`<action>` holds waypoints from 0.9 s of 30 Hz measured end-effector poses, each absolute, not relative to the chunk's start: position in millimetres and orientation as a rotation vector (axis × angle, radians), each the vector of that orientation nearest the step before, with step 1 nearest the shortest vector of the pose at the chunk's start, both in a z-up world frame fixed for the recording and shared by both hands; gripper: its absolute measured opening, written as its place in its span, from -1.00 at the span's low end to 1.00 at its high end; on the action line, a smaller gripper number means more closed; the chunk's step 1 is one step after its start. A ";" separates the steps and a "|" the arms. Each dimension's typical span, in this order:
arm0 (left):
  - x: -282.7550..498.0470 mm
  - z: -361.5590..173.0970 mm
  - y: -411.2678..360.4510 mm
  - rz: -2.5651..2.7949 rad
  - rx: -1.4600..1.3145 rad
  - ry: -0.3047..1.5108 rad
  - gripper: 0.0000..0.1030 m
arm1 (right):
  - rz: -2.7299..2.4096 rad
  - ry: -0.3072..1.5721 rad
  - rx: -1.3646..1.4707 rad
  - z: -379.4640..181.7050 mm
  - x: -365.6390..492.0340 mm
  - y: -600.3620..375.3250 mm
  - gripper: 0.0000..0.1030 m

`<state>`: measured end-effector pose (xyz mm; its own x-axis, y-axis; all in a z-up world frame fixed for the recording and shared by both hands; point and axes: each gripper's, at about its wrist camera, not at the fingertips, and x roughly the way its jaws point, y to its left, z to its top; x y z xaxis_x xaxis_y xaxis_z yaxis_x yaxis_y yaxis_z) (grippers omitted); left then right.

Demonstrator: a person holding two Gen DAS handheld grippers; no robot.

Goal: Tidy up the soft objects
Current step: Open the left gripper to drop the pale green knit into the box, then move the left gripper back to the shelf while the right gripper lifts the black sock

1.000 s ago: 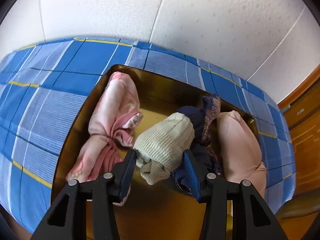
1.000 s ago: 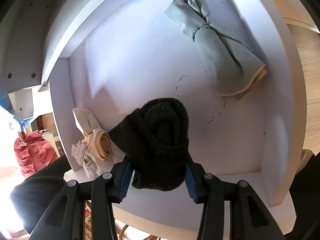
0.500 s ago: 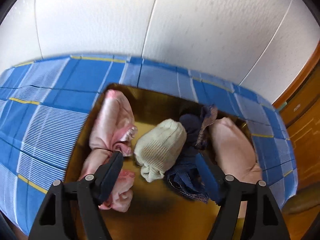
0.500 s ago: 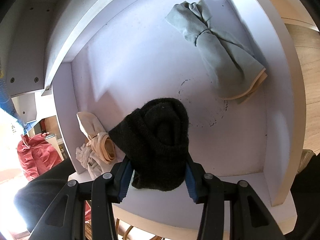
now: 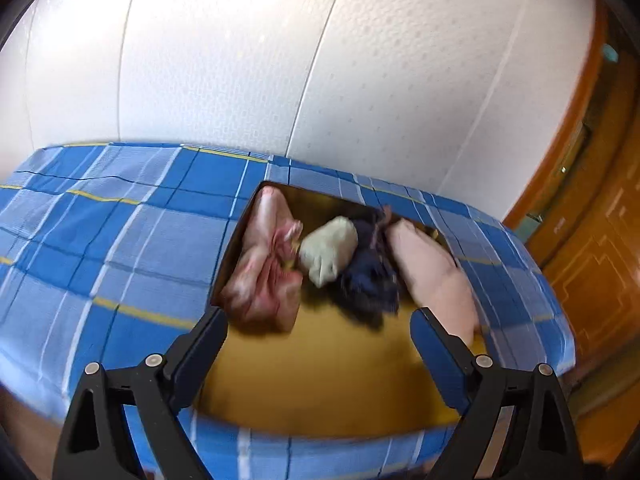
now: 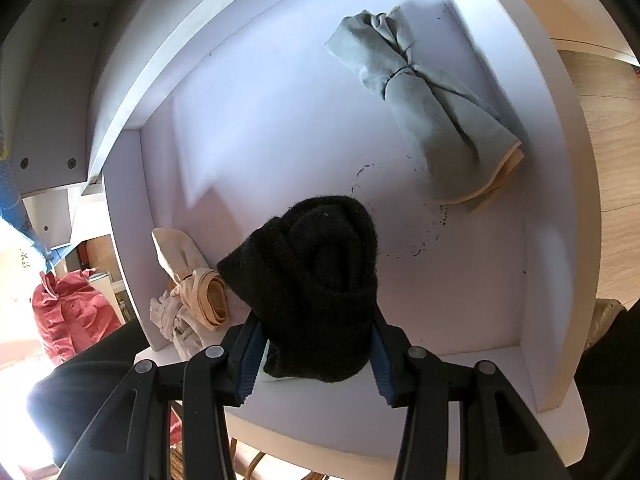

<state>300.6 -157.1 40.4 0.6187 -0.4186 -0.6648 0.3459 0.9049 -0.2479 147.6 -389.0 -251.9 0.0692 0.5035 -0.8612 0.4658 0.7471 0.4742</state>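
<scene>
My left gripper [image 5: 318, 330] hangs well back from a golden tray [image 5: 320, 380] on a blue checked cloth, its jaws opening wide with nothing between them. In the tray lie a pink bundle [image 5: 266, 268], a cream rolled sock [image 5: 330, 248], a dark blue bundle [image 5: 370, 276] and a pale pink bundle [image 5: 434, 276]. My right gripper [image 6: 316, 340] is shut on a black rolled sock [image 6: 316, 284] just above a white drawer [image 6: 280, 120]. A grey-green rolled cloth [image 6: 424, 120] lies at the drawer's far right; a beige bundle [image 6: 196, 292] sits in its near left corner.
The blue checked cloth [image 5: 112, 240] covers the surface around the tray, with a white wall [image 5: 280, 60] behind and a wooden door [image 5: 592, 240] to the right. A red bag [image 6: 68, 312] stands on the floor left of the drawer. A dark sleeve [image 6: 80, 392] shows at the lower left.
The left gripper let go of the cream rolled sock, opened wide and pulled back and up from the tray. The right gripper kept still with the black sock.
</scene>
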 end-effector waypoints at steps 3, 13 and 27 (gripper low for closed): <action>264.1 31.2 -141.1 -0.457 -0.059 0.765 0.81 | 0.026 1.556 0.806 -251.2 146.1 -389.3 -0.10; 195.1 -58.3 -113.9 -0.431 -0.059 0.936 0.92 | -0.004 1.542 0.794 -244.5 139.1 -391.7 -0.10; 200.6 -165.4 -115.5 -0.318 -0.013 1.261 0.92 | -0.062 1.491 0.790 -229.9 126.2 -404.9 -0.10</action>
<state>200.6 -115.5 -165.4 0.2670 -0.2428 -0.9326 0.2291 0.9560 -0.1833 126.2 -404.9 -229.9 0.1268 0.4255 -0.8960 0.4983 0.7538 0.4284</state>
